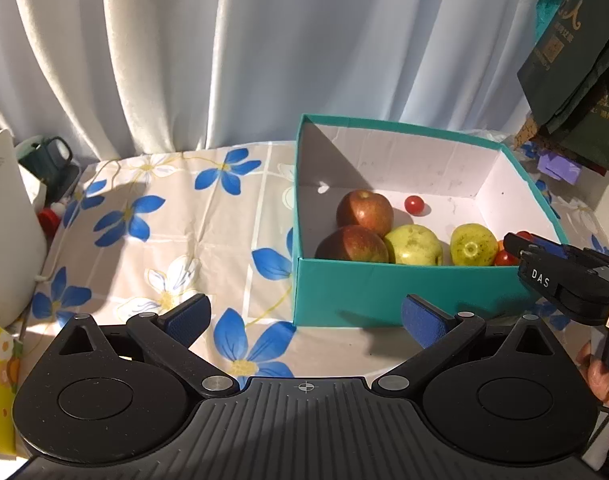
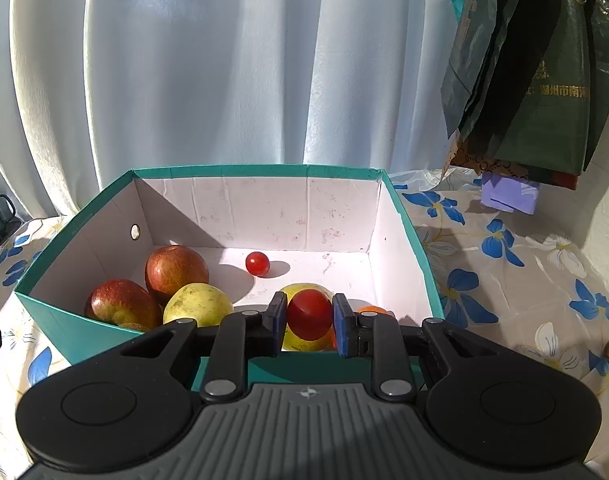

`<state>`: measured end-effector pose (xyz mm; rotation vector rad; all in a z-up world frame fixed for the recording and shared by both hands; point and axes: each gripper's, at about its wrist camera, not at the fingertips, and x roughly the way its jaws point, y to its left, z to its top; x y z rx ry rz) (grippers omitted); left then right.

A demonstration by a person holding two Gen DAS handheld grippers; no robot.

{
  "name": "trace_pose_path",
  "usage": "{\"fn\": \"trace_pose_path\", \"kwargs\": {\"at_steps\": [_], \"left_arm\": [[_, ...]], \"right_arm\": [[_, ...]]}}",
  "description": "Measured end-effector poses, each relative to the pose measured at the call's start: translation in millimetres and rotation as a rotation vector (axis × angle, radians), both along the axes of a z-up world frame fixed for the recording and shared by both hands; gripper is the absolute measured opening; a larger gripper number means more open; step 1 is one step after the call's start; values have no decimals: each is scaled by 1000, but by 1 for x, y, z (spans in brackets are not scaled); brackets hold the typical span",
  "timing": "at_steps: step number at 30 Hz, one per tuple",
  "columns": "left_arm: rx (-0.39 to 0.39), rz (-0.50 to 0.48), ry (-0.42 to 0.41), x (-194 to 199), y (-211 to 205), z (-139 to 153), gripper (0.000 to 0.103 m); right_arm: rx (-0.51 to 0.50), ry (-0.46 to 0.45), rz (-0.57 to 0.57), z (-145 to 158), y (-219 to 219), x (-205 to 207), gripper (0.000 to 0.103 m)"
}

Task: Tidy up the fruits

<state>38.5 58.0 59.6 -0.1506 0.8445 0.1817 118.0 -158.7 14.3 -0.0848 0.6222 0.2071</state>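
Right gripper [image 2: 309,320] clamped on cherry tomato [image 2: 309,314] over box's [image 2: 260,171] near edge | left gripper [image 1: 304,320] gaped apart, empty | best released low, gently.

A floral tablecloth [image 1: 176,216] with blue and white flowers was spread over the table. Pale curtains [image 1: 184,48] were hung along the far side. Dark green paper bags [image 2: 544,80] were seen at the far right, above a small purple item [image 2: 508,196]. A dark green mug [image 1: 50,160] was placed at the far left, beside a white appliance [image 1: 4,232].
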Motion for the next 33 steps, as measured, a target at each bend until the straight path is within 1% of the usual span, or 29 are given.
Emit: {"fn": "trace_pose_path", "kwargs": {"at_steps": [4, 10, 15, 18, 21, 23, 24, 26, 27, 28, 31, 33], "left_arm": [[18, 1, 23, 5, -2, -5, 103], [25, -5, 32, 8, -3, -5, 103], [9, 1, 36, 9, -1, -6, 103], [1, 1, 44, 10, -1, -7, 103], [-1, -6, 60, 11, -2, -8, 103], [8, -14, 72, 12, -5, -9, 103], [15, -22, 76, 13, -7, -10, 103], [26, -33, 81, 13, -10, -11, 103], [28, -37, 85, 13, -11, -12, 103], [29, -41, 89, 14, -12, -12, 103], [11, -51, 106, 16, -12, -14, 103], [3, -51, 113, 17, -13, -15, 103]], "right_arm": [[4, 2, 2, 0, -1, 1, 23], [5, 4, 3, -1, -1, 1, 23], [-1, 12, 8, 0, -1, 2, 24], [-7, 14, 3, 0, -1, 2, 26], [-18, 15, -17, 0, -2, 3, 39], [-22, 19, -30, 0, -5, 3, 55], [-26, 20, -33, 0, -5, 3, 58], [-25, 21, -37, 2, -6, 2, 78], [-20, 21, -37, 3, -7, 1, 84], [-16, 20, -35, 4, -7, -1, 92], [-6, 23, -20, 9, -5, -8, 101], [2, 27, -17, 14, -6, -14, 103]]}}
